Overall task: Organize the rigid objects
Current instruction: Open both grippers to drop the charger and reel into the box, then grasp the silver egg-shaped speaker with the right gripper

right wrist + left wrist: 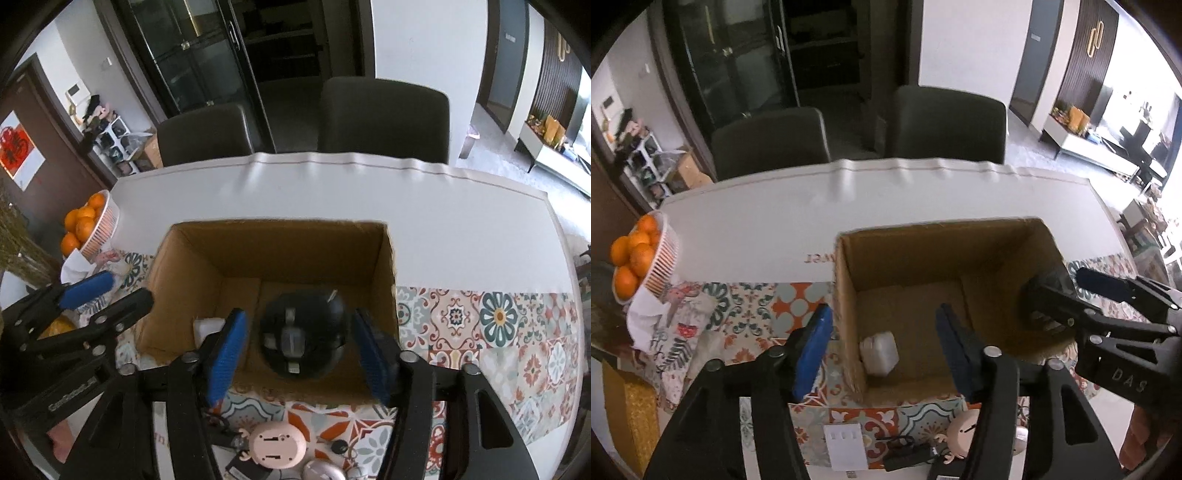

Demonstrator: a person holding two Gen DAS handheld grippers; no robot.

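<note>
An open cardboard box [960, 254] [207, 251] stands on the white table [886, 199]. A small white block [880, 352] [207, 326] lies on the box floor at the near left. A round black gadget [301, 339] rests on the floor to its right. My left gripper [882, 350] [127, 288] is open and straddles the box's left wall, one blue pad outside and one inside, above the white block. My right gripper [299, 356] [1067, 278] hangs open around the black gadget, with a narrow gap at each pad.
A basket of oranges [639, 254] [88, 225] sits at the table's left end. In front of the box lie a white adapter [846, 443], a pink round toy [277, 446], black cables [905, 454] and a silver mouse [321, 470] on patterned cloth [498, 325]. Two dark chairs [945, 122] stand behind.
</note>
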